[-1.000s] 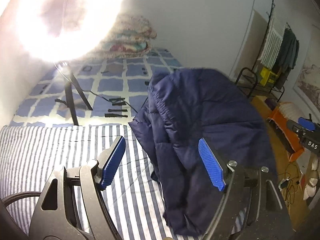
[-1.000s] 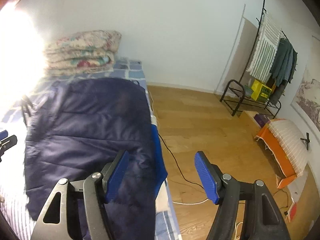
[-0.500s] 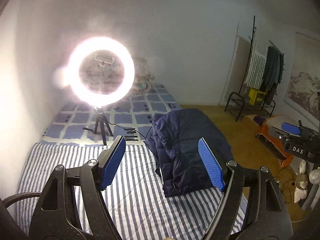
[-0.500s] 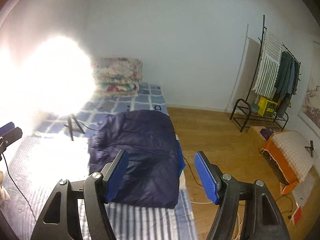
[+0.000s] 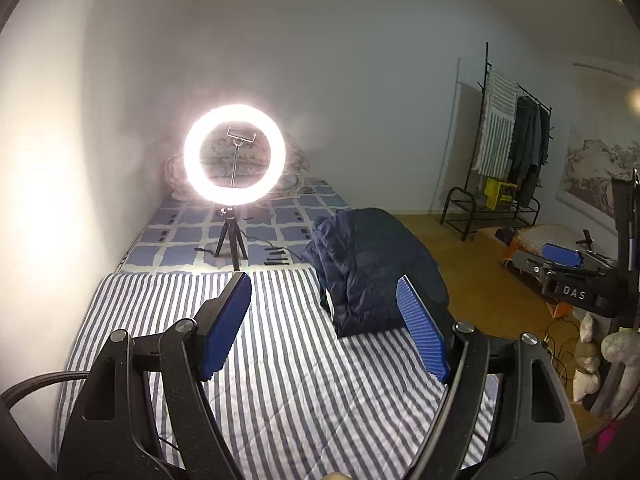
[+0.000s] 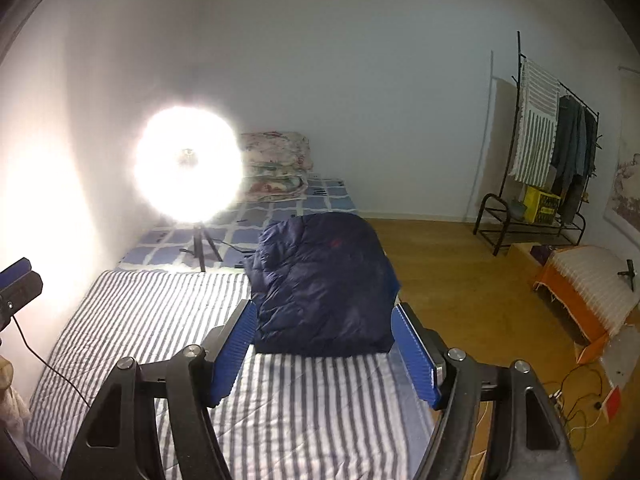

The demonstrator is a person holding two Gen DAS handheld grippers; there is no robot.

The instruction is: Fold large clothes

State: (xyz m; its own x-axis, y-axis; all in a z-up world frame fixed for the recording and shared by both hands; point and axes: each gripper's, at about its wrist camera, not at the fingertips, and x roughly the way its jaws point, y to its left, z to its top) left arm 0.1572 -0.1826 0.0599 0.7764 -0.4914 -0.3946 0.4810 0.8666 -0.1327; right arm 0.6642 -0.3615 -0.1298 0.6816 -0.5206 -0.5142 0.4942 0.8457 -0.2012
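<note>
**Item: navy quilted jacket** (image 6: pixel 324 284). Lies folded into a compact, roughly rectangular bundle at the right-hand edge of the bed (image 5: pixel 168 320), straddling the seam between the striped sheet (image 6: pixel 160 320) and the blue checked cover (image 5: pixel 276 216). Its right side reaches the mattress edge, possibly overhanging slightly toward the wooden floor (image 6: pixel 460 264).

**Item: left gripper** (image 5: pixel 324 320). Released, jaws spread wide, holding nothing. Raised well clear of the bedding and levelled toward the far wall, over the striped sheet, the jacket ahead and to its right.

**Item: right gripper** (image 6: pixel 324 344). Released, jaws wide apart, empty. Held high above the near end of the bed, aimed straight along the bed at the jacket, whose near fold shows between the blue pads (image 6: pixel 236 348).

**Step in hand (judged):** the fold looks finished and both tools stand off. To close it well, check that the bundle's edges sit square; the layered left side looks puffier than the right. If tidying, press the padded layers flat and nudge the bundle inward from the mattress edge, since slick quilted fabric may spring open or slide off.

**Also present:** ring light (image 5: pixel 234 154) on a small tripod, lit, standing on the checked cover; folded floral quilts (image 6: pixel 276 168) at the far end of the bed; clothes rack (image 6: pixel 540 152) by the right wall.
</note>
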